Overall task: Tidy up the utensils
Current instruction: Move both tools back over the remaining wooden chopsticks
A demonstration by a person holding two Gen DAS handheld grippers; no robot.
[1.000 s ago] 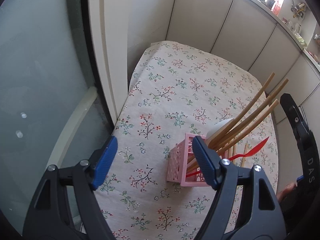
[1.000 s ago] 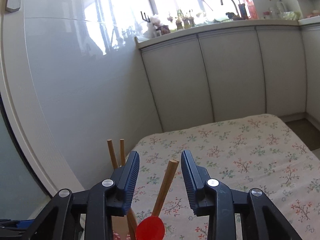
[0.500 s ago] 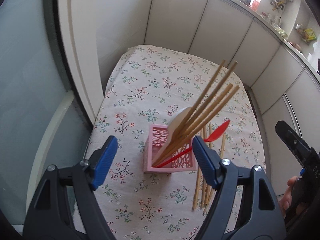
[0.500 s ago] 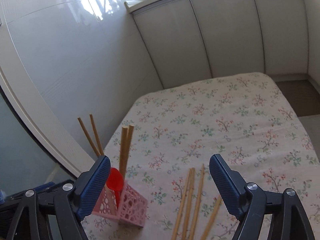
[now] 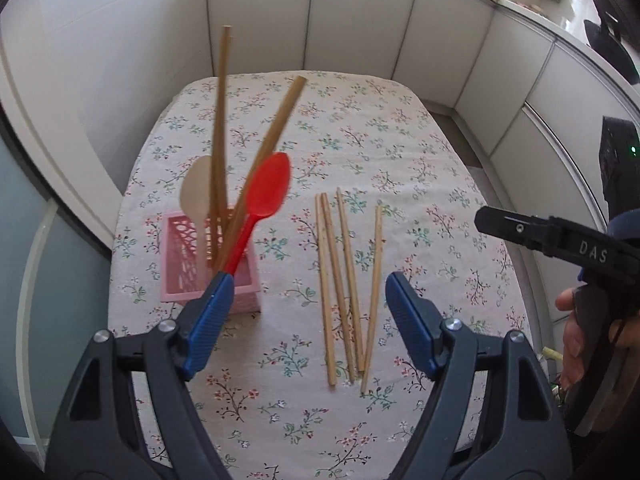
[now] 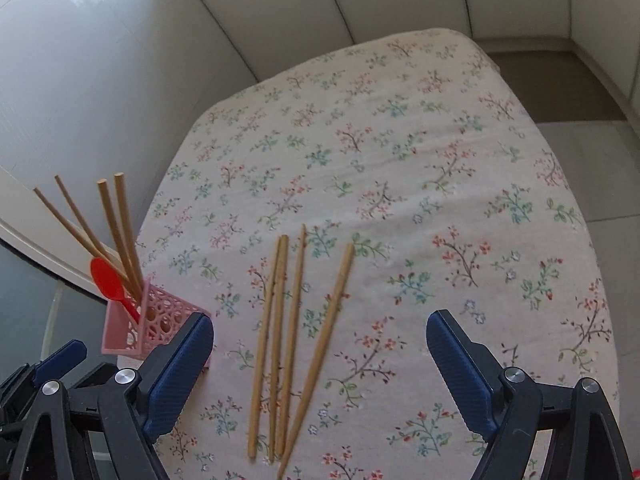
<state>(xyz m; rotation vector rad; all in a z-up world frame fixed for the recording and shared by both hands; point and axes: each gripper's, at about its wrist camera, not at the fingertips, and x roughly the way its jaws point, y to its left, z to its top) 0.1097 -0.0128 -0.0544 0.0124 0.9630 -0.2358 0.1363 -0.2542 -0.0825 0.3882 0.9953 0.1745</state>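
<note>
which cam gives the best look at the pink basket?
Left wrist: the pink basket shows its open top and contents, the front corner hidden by the left gripper's finger. Right wrist shows it small at the frame's left edge, tilted by distortion, partly behind a blue pad.

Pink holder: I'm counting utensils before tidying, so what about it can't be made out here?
- Pink holder near corner: left wrist view, behind the left gripper pad.
- Utensil lower ends: both views, inside the holder.
- White spoon: right wrist view, not visible, apparently behind the standing chopsticks.

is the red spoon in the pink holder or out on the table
In. The red spoon stands handle-down in the pink holder, bowl up, beside upright chopsticks.
</note>
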